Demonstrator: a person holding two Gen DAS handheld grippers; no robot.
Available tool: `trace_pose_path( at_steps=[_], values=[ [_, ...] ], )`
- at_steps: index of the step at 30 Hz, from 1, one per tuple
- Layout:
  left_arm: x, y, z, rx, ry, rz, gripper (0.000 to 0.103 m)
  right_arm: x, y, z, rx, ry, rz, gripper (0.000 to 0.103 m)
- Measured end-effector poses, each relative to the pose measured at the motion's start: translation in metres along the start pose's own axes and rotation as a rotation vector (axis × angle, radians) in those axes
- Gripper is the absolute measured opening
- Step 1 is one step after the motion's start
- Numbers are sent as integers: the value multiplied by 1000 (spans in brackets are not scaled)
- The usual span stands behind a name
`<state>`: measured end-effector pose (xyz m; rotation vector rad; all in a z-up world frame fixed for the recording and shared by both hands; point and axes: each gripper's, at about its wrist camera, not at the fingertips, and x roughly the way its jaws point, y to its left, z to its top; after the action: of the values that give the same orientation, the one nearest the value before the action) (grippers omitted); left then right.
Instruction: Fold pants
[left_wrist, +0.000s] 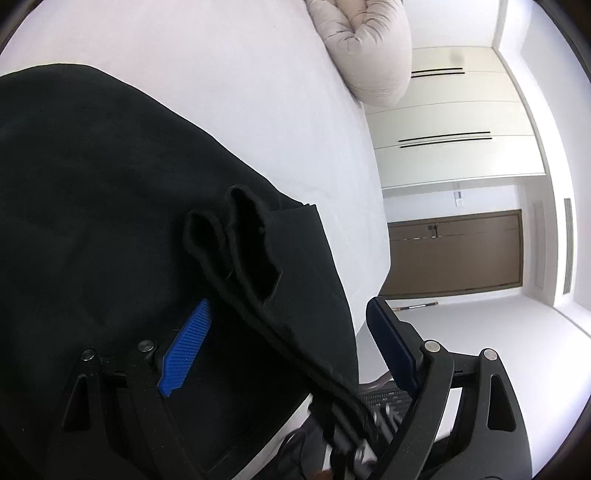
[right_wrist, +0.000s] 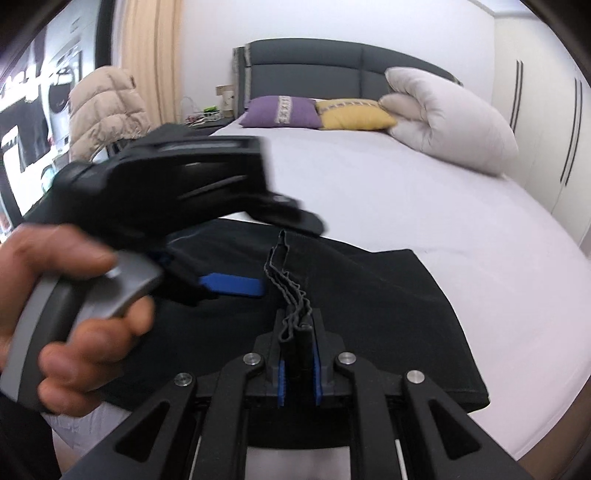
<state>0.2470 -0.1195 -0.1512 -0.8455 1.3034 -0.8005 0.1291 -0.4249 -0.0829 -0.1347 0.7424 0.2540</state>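
Black pants (right_wrist: 369, 306) lie folded on the white bed (right_wrist: 406, 192); they also fill the left of the left wrist view (left_wrist: 92, 206). My right gripper (right_wrist: 299, 363) is shut on a bunched edge of the pants (right_wrist: 286, 280), which stands up between its blue pads. My left gripper (left_wrist: 291, 332) is open, its blue pads (left_wrist: 188, 341) wide apart, and the same bunched edge (left_wrist: 236, 236) runs between them without being pinched. A hand holds the left gripper, which shows blurred at the left of the right wrist view (right_wrist: 232, 286), just above the pants.
A rolled white duvet (right_wrist: 447, 118), a purple pillow (right_wrist: 282, 110) and a yellow pillow (right_wrist: 352, 114) lie by the grey headboard (right_wrist: 332, 70). A beige jacket (right_wrist: 107, 110) hangs at left. White wardrobes (left_wrist: 454, 125) and a brown door (left_wrist: 458, 254) stand beyond the bed edge.
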Motion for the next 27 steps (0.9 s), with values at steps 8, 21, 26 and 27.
trace_pose_path(
  at_steps=[8,21,26,27],
  values=[
    [-15,14,4,35,30,56,11,0,41,-3,-92,20,38,12],
    [-79,34,-9,119,-53,178,7,8,106,8,-217,39,143,13],
    [-91,57,-16,80,-74,204,7,21,125,1,-238,81,177,13],
    [-87,58,-16,74,-77,210,7,24,127,0,-236,89,184,13]
  ],
)
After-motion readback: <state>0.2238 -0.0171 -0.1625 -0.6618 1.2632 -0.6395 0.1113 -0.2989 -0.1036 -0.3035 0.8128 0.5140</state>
